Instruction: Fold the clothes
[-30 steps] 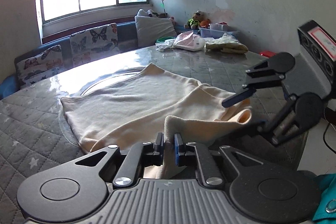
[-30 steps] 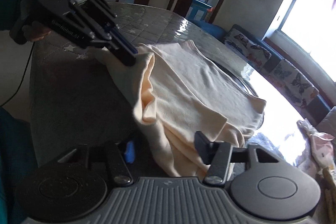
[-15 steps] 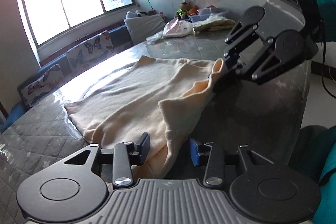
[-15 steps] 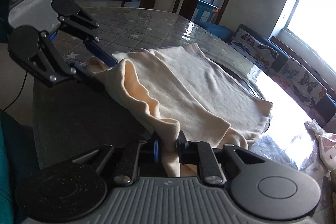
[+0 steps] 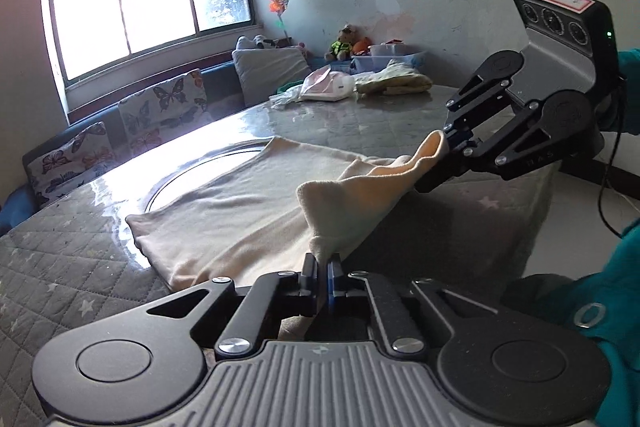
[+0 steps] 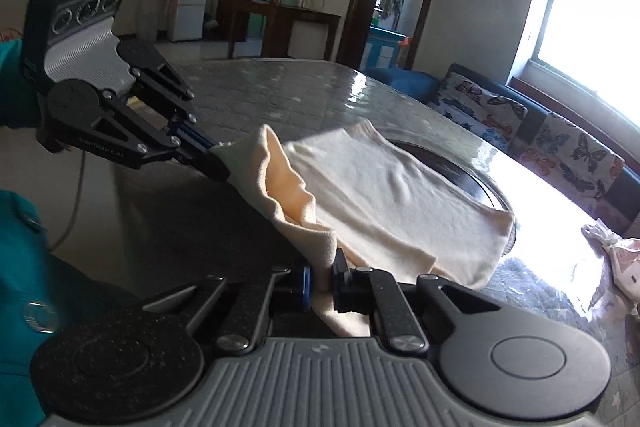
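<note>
A cream garment (image 5: 240, 203) lies partly flat on the quilted grey table (image 5: 60, 279), its near edge lifted. My left gripper (image 5: 323, 267) is shut on one corner of that edge. My right gripper (image 5: 444, 143) is shut on the other corner, up and to the right in the left wrist view. In the right wrist view the garment (image 6: 384, 187) stretches from my right gripper (image 6: 322, 273) at the bottom to my left gripper (image 6: 208, 151) at the upper left. The held edge hangs slack between them above the table's near side.
A round glass inset (image 5: 200, 167) sits under the garment's far part. Bags and folded cloth (image 5: 360, 85) lie at the table's far end. A butterfly-print sofa (image 5: 132, 123) runs under the window. A cable (image 5: 608, 187) hangs at the right.
Both grippers have closed on the garment's near edge and lifted it. The left was open half a second ago; the right gripper has moved up and away to the right.
</note>
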{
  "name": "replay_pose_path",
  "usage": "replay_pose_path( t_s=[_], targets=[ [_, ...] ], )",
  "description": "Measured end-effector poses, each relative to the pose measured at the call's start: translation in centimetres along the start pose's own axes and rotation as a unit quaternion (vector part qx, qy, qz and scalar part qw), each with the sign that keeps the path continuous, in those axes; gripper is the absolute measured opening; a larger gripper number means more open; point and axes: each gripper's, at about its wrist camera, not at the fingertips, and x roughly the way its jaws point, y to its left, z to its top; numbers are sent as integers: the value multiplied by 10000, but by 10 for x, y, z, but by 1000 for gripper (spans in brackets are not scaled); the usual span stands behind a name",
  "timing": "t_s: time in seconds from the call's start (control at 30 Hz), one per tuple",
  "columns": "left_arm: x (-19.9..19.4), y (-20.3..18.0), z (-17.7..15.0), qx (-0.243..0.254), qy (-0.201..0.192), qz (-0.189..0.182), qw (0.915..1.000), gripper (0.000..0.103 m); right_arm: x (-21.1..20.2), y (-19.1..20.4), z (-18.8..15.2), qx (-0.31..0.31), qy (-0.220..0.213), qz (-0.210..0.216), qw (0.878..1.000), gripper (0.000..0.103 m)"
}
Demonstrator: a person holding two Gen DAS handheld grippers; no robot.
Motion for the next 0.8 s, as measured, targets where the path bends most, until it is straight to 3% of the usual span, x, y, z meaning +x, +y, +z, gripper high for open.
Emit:
replay_pose_path(
  t_s=[0.2,0.33,0.6,0.8],
  targets=[
    [-46,-16,1,-165,-40,-303,9994,5,-48,22,8,30,174,577,9982,8],
    [-48,-13,5,-189,-70,-279,9994,5,-57,22,16,70,288,706,9971,8],
    [-16,32,35,-178,-263,-33,9995,5,-42,-20,45,279,192,559,9979,8],
    [40,71,60,-32,-147,248,9996,5,0,-71,69,367,293,348,9983,8]
  ],
)
